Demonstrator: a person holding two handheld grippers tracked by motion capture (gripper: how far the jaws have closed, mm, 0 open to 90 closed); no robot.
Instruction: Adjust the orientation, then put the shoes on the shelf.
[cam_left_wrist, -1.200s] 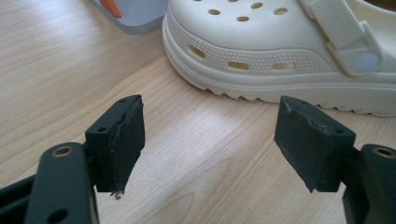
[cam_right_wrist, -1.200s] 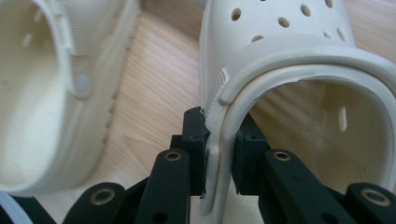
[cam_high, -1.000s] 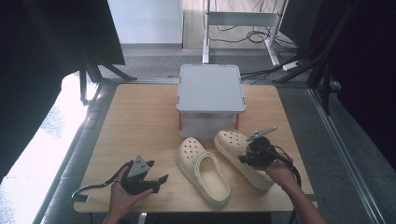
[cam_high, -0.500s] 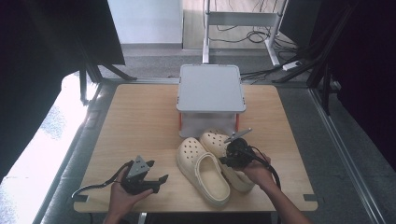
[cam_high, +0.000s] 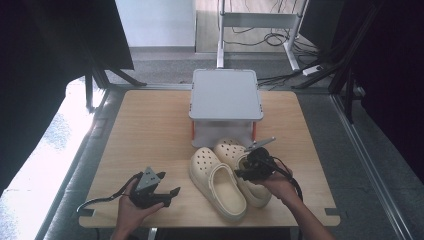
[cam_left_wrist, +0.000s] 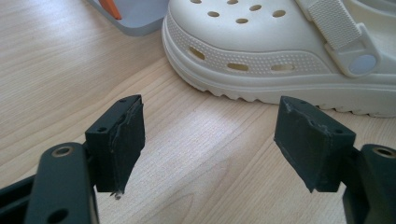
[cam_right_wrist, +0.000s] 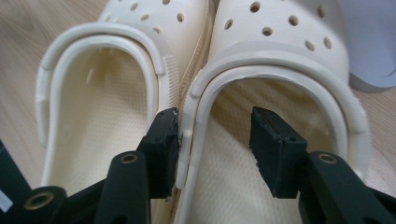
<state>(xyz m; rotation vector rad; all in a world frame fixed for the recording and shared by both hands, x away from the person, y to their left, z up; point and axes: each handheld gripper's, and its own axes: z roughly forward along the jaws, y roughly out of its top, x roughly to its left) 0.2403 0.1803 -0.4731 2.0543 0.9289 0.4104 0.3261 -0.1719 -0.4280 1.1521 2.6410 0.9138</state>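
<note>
The right gripper (cam_right_wrist: 212, 140) has just been opening; its jaws are spread astride the inner wall of the right clog (cam_right_wrist: 280, 84), released beside the left clog (cam_right_wrist: 116, 93). It is best withdrawn straight back. The left gripper (cam_left_wrist: 210, 140) is held open, empty.
</note>
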